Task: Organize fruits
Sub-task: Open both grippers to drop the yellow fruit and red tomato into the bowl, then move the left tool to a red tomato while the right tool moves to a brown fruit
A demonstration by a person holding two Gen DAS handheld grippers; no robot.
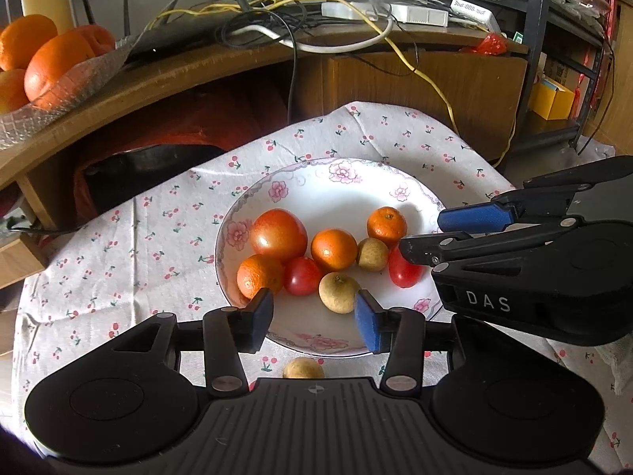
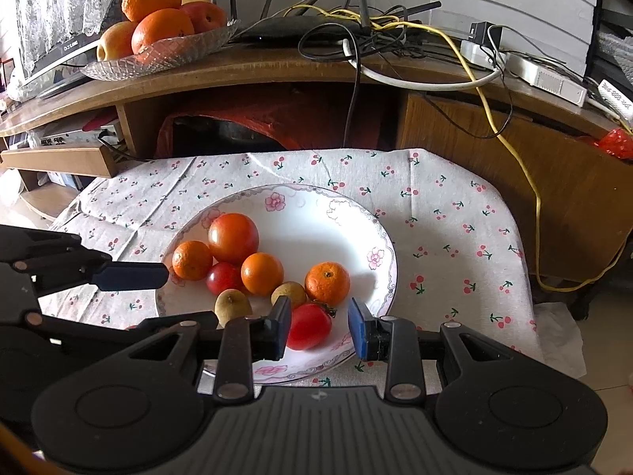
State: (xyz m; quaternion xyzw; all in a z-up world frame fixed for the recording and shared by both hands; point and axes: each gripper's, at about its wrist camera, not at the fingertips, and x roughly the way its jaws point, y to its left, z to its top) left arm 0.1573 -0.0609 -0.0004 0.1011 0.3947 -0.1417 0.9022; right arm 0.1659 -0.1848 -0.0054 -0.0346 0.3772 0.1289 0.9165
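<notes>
Nearly done: eight fruits sit on the plate (image 1: 237, 213); one longan (image 1: 303, 369) remains at the desk's near edge. Both left tongs (image 1: 314, 318) and right tongs (image 2: 319, 326) gape empty.

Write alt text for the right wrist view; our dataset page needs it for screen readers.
An open right gripper hovers over a small red tomato on a floral plate also holding a large tomato, mandarins and longans. The plate sits on a cherry-print cloth.

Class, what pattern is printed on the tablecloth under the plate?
Small red cherries with green stems on a white tablecloth, clearest in the right wrist view.
</notes>
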